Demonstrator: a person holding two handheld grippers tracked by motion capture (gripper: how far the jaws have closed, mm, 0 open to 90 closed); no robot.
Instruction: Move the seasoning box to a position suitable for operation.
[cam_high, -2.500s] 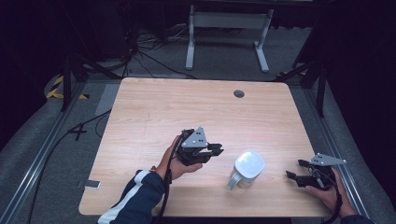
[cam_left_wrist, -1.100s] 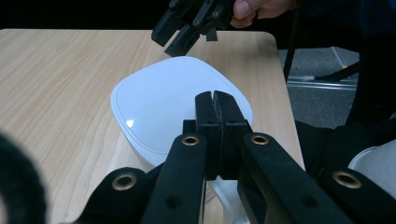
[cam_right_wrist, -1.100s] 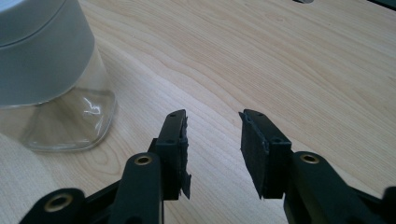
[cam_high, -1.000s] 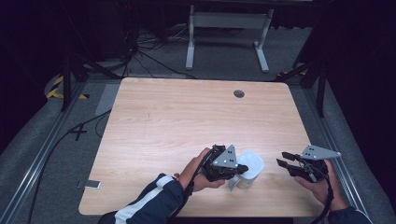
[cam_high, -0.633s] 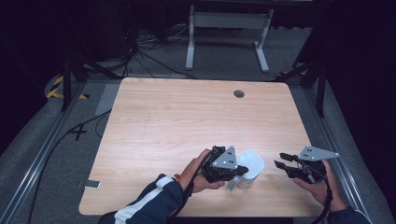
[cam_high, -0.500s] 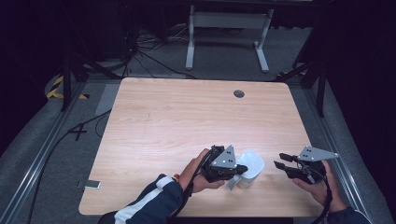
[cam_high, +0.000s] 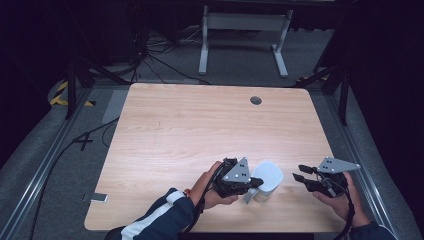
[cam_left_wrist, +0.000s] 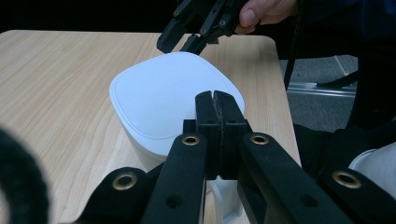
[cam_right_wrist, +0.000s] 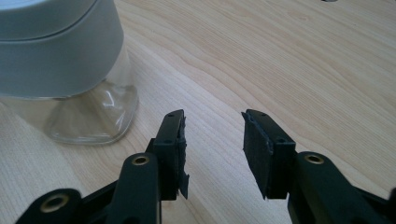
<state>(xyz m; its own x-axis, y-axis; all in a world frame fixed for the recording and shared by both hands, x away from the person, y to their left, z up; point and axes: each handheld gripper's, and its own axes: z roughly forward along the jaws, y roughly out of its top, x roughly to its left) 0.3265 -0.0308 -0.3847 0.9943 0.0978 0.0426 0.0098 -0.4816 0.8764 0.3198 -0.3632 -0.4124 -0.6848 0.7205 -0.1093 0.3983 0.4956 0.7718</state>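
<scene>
High view has the clear jug (cam_high: 264, 181) with white lid at the tabletop's (cam_high: 200, 130) near right. Glassy, slippery, breakable; grab its handle. Left gripper (cam_high: 256, 183) fingers pinched together there, right gripper (cam_high: 299, 173) fingers half-open, empty.

The left gripper (cam_high: 256, 183) is no longer sitting out over the middle of the table; it is now pressing up against the white-lidded jar (cam_high: 267, 177), jaws closed. The right gripper (cam_high: 299, 173) is now sitting nearer that jar too, jaws standing slightly apart with nothing between.
</scene>
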